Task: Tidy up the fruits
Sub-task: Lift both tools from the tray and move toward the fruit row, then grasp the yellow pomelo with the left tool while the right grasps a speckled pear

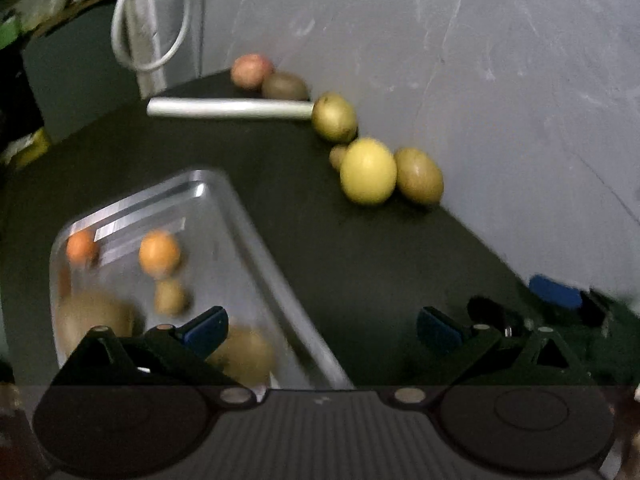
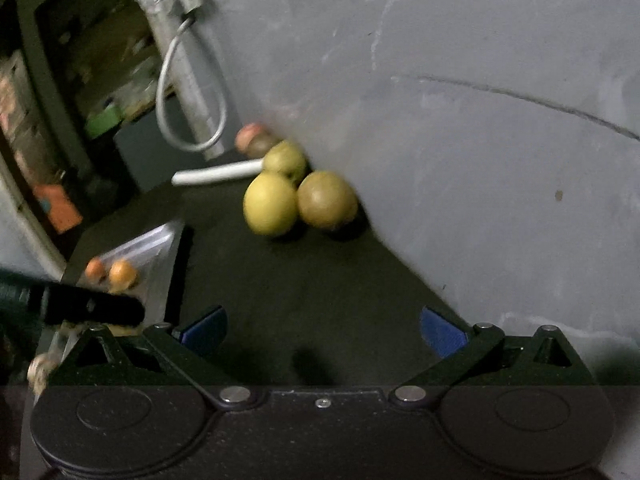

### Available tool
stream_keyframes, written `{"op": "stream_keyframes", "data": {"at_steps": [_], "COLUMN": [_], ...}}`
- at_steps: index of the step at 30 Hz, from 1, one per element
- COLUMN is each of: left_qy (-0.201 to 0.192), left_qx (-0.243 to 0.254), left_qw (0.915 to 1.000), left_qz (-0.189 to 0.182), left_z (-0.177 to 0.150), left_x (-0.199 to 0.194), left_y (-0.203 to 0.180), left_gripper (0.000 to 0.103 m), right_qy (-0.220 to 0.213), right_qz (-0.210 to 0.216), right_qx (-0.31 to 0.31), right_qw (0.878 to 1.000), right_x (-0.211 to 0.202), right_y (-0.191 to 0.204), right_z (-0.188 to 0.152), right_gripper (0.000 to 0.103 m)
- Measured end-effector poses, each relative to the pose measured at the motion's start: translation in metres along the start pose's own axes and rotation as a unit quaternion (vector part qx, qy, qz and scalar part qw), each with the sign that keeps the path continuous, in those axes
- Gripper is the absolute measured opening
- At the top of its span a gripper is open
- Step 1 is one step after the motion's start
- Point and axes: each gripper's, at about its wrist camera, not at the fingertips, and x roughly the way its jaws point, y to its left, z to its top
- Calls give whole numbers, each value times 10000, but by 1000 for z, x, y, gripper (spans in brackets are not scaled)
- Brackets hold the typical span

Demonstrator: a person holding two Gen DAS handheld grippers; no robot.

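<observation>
A metal tray (image 1: 256,240) lies on the dark table at the left and holds two oranges (image 1: 159,253), a small yellowish fruit (image 1: 170,297) and blurred brown fruits (image 1: 244,354). Along the grey wall sit a yellow fruit (image 1: 368,171), brownish pears (image 1: 419,176), a kiwi (image 1: 285,86) and a pink apple (image 1: 251,70). My left gripper (image 1: 322,330) is open and empty, its left finger over the tray. My right gripper (image 2: 324,330) is open and empty above the table, in front of the yellow fruit (image 2: 270,204) and a brown pear (image 2: 327,199). The tray (image 2: 160,248) shows at its left.
A white tube (image 1: 228,108) lies on the table beside the far fruits. A white cable loop (image 1: 152,32) hangs on a post at the back. The grey wall (image 1: 480,80) bounds the table on the right. The other gripper's blue pad (image 1: 556,292) shows at right.
</observation>
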Motion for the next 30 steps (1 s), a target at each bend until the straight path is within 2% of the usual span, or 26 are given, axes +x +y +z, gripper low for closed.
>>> {"op": "stream_keyframes", "data": {"at_steps": [4,11,18,30], "left_qy": [-39,159,383,402], "left_qx": [-124,-692,-602,-689], "left_qw": [9998,9952,9928,9908], "left_qz": [-139,-678,-965,-1090], "left_z": [38,86,98,103], "left_x": [18,58,101,129], "left_y": [6,8,-2,-1], "left_gripper": [102,102,102,83], "right_qy": [-223,-538,-637,-551], "right_qz": [-205,-499,-794,-932], "right_qx": [214,746,932,959], "right_qw": [9993,9945,9904,9895], "right_x": [15,40,66,91], "right_y": [6,14,19,25], "right_z": [7,21,26,27], "right_gripper": [102,99,89,77]}}
